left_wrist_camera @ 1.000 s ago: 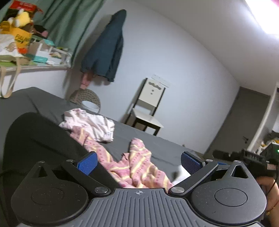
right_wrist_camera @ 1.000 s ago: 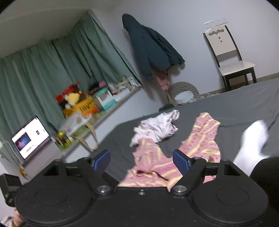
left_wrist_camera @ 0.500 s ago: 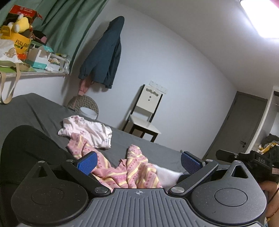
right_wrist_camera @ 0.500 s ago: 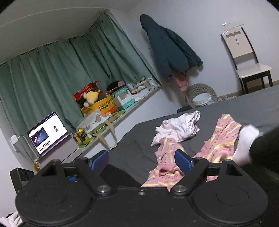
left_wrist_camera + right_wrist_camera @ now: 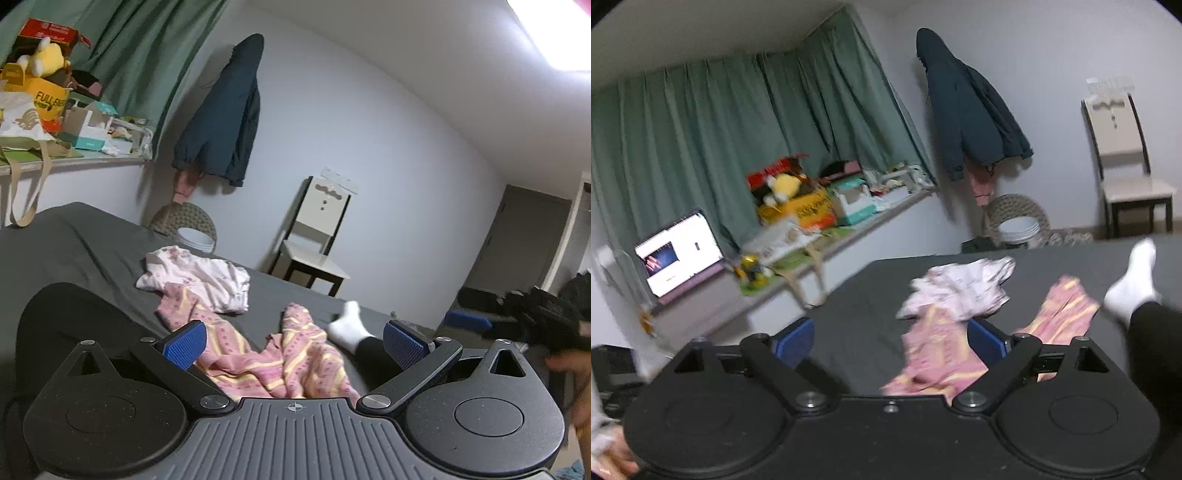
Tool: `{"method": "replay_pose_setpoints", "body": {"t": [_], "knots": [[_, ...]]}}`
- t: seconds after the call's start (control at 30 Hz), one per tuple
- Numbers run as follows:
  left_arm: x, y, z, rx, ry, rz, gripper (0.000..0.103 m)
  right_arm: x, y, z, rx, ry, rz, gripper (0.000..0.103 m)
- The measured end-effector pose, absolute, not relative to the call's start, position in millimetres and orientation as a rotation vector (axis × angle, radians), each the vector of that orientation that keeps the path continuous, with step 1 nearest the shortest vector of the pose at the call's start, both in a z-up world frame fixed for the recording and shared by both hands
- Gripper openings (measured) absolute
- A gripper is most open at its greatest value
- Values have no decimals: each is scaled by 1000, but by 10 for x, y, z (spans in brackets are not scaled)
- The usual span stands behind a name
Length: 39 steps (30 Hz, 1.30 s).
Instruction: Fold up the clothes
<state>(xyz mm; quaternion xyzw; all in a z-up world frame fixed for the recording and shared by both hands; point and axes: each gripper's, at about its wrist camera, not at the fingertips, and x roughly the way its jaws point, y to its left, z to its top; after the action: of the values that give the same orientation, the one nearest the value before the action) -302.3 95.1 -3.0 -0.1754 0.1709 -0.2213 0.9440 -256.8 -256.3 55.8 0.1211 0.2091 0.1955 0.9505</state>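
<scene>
A crumpled pink garment with yellow stripes (image 5: 273,362) lies on the dark grey bed (image 5: 92,251), just beyond my left gripper (image 5: 293,341), which is open and empty above it. A pale white-pink garment (image 5: 199,277) lies bunched behind the striped one. In the right wrist view the striped garment (image 5: 938,354) and the pale garment (image 5: 960,288) sit ahead of my right gripper (image 5: 892,338), also open and holding nothing.
A person's leg in black with a white sock (image 5: 349,326) rests on the bed beside the striped garment; the sock (image 5: 1134,284) also shows at right. A cluttered shelf (image 5: 827,210), a laptop (image 5: 679,254), a hanging dark jacket (image 5: 225,122), a basket (image 5: 188,225) and a chair (image 5: 317,236) stand beyond the bed.
Both views have shifted: the right one swung left and is blurred. The socked foot has moved farther out on the bed. Both grippers stay open.
</scene>
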Motion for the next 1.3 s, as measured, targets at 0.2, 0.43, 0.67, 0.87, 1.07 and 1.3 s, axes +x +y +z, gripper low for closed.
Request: {"method": "replay_pose_setpoints", "body": {"t": [0.2, 0.43, 0.67, 0.87, 1.07, 1.3], "knots": [[-2682, 883, -113, -348, 429, -434, 102, -1586, -2738, 225, 212, 582, 393, 88], [-1919, 450, -57, -161, 506, -480, 102, -826, -2868, -246, 63, 650, 389, 80], [-1019, 101, -53, 77, 626, -577, 102, -395, -2979, -983, -25, 795, 460, 73], [-460, -209, -217, 433, 771, -725, 102, -339, -3238, -1111, 190, 834, 436, 72], [-143, -674, -585, 712, 897, -794, 93, -352, -3259, -923, 185, 795, 454, 72], [-251, -964, -983, 1014, 937, -778, 55, -301, -3305, -998, 205, 821, 430, 73]]}}
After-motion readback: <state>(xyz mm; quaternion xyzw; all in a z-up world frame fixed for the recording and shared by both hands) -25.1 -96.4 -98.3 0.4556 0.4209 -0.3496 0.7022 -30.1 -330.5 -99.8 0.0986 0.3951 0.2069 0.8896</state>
